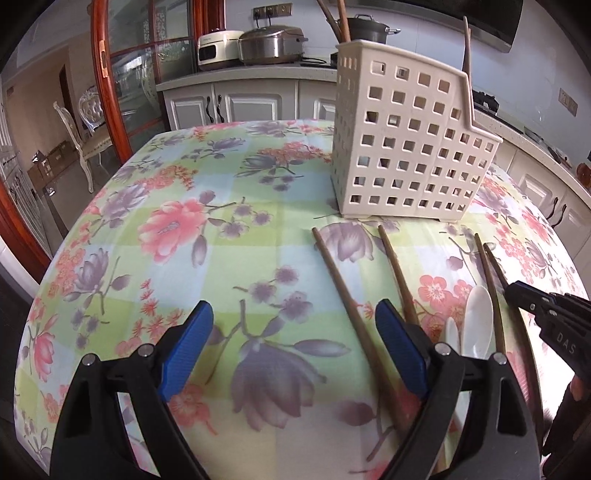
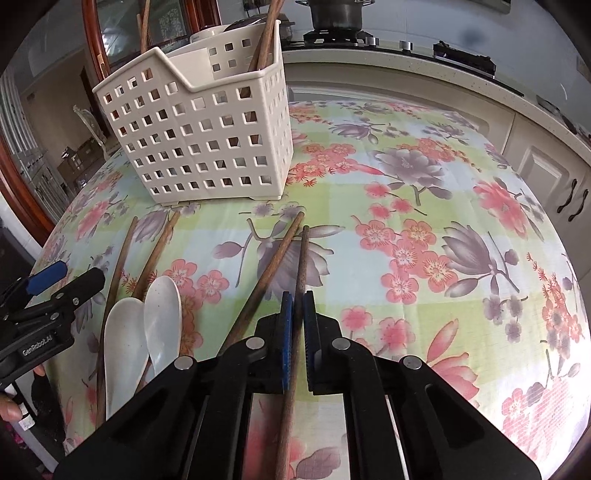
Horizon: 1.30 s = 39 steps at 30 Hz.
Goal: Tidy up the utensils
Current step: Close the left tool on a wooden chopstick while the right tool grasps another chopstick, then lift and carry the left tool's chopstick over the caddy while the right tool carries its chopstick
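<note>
A cream perforated utensil holder (image 1: pixel 406 147) (image 2: pixel 199 140) stands on the floral tablecloth with brown chopsticks upright in it. Several more brown chopsticks lie in front of it. My right gripper (image 2: pixel 297 299) is shut on one of these chopsticks (image 2: pixel 302 258), which runs between its blue pads and points toward the holder. A second chopstick (image 2: pixel 271 258) lies just left of it. My left gripper (image 1: pixel 293 314) is open above the cloth, with one chopstick (image 1: pixel 343 280) lying inside its right finger. Two white spoons (image 2: pixel 125 332) (image 1: pixel 476 321) rest among the chopsticks between the grippers.
The table (image 2: pixel 443 192) is round and drops away at its edges. Kitchen counters with cookers (image 1: pixel 269 44) and a stove with a pot (image 2: pixel 336 14) stand behind it. A glass door with a red frame (image 1: pixel 107 92) and a chair are at the left.
</note>
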Tool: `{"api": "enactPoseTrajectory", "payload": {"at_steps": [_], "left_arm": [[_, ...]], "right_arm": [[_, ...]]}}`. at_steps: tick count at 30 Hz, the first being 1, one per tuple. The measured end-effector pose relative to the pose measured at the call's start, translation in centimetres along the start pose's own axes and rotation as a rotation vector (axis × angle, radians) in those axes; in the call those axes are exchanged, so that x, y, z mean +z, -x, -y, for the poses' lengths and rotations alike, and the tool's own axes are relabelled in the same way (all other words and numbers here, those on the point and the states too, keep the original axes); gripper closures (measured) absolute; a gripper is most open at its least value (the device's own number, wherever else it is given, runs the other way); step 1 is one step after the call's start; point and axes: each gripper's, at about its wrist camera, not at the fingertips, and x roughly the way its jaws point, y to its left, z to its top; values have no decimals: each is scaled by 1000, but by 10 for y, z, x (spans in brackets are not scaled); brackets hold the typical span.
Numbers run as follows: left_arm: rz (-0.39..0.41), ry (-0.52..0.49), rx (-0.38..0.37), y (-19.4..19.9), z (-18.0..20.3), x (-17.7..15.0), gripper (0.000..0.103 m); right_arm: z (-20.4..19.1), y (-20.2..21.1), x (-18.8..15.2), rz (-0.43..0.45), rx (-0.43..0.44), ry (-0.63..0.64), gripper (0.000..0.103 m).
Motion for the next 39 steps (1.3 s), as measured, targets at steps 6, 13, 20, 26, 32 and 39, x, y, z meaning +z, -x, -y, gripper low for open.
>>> {"api": "enactPoseTrajectory", "payload": {"at_steps": [6,13,20,26,32,39], "left_arm": [[-77,-9,16,-25,13,12,45],[-77,-77,-19,-27,30,16,81],[-59,-74,-66,-26,33,15,94],[-3,-19,-93,-10,17,12,95],[150,-35,-107,31,17,11,95],[256,-36,-122,64,18,6,96]], "right_arm": [[4,1,0,-3,34,6,96],[5,-2,5,-23,51,43,96],[2,-3,5,-15,49,84,97],[6,14,5,73,72,55,97],[3,40,7,184,100,59,97],[4,66,9,292,109,54,97]]}}
